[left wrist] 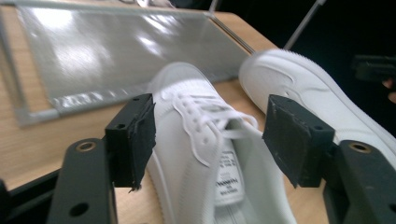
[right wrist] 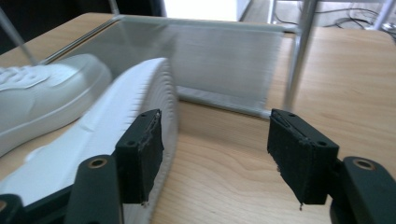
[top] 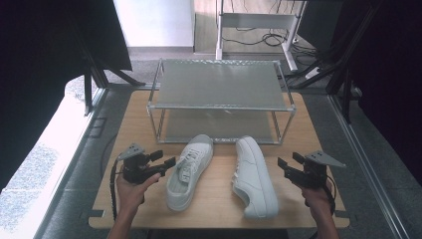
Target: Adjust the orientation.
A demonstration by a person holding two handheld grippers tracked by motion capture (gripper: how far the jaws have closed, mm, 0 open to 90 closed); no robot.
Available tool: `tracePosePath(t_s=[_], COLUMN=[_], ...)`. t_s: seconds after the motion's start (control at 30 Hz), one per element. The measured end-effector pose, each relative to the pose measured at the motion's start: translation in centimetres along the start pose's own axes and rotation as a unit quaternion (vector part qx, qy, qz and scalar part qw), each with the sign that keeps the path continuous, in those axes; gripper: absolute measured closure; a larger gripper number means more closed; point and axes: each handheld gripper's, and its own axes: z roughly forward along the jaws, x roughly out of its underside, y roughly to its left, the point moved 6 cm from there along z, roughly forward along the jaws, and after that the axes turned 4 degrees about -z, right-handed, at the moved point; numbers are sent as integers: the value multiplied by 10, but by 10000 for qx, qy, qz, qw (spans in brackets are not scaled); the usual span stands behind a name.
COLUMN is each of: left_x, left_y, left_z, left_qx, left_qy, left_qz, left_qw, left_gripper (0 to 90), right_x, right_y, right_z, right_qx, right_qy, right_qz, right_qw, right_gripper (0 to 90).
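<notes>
Holding your left gripper (top: 169,163) and right gripper (top: 282,164) with jaws apart and empty, you flank two light, soft white sneakers (top: 190,171) lying mid-surface at 6 o'clock of the shoe rack (top: 219,107); grip the firmer heel collar.

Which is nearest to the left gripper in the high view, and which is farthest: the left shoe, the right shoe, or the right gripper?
From the left gripper:
1. Left shoe, right beside its jaws.
2. Right shoe, further right, on its side.
3. Right gripper, at the table's right edge.
</notes>
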Motion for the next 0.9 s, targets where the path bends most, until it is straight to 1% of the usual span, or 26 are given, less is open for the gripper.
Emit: tracePosePath(t_s=[0.03, 0.13, 0.23, 0.3, 0.33, 0.4, 0.47, 0.53, 0.57, 0.63, 0.73, 0.83, 0.9], left_x=[0, 1, 2, 2, 2, 0, 0, 1, 1, 2, 2, 2, 3], left_y=[1, 2, 1, 0, -1, -3, -5, -6, -6, -6, -9, -11, -11], left_z=[0, 1, 2, 2, 2, 1, 2, 3, 3, 4, 4, 4, 6], left_qx=[-15, -121, -139, -163, -164, -160, -176, -191, -192, -165, 10, 31, 35], left_qy=[-36, 0, 16, -14, -80, -127, -101, -61, -48, 6, 43, 101, 149], left_qz=[-10, 74, 122, 177, 197, 244, 300, 313, 305, 282, 186, 212, 198], left_qw=[10000, 9999, 9998, 9997, 9996, 9995, 9993, 9993, 9993, 9995, 9998, 9997, 9997], left_gripper=[336, 326, 327, 335, 340, 350, 349, 349, 349, 349, 349, 349, 350], right_x=[-2, -8, -12, -15, -17, -19, -20, -21, -20, -20, -20, -20, -18], right_y=[4, 15, 25, 33, 36, 41, 46, 49, 52, 56, 64, 75, 85], right_z=[0, 1, 1, 0, -1, -1, -2, -1, 0, 2, 6, 13, 19], right_qx=[-38, -201, -336, -440, -468, -606, -748, -778, -839, -908, -1018, -1139, -1217], right_qy=[9, 2, -17, -33, -61, -75, -131, -130, -109, -92, -39, 39, 142], right_qz=[-76, -179, -300, -383, -406, -415, -390, -429, -432, -451, -528, -586, -712], right_qw=[10000, 9996, 9990, 9983, 9981, 9973, 9963, 9960, 9955, 9948, 9934, 9917, 9899], right_gripper=[378, 411, 453, 513, 554, 627, 687, 738, 764, 793, 826, 850, 864])
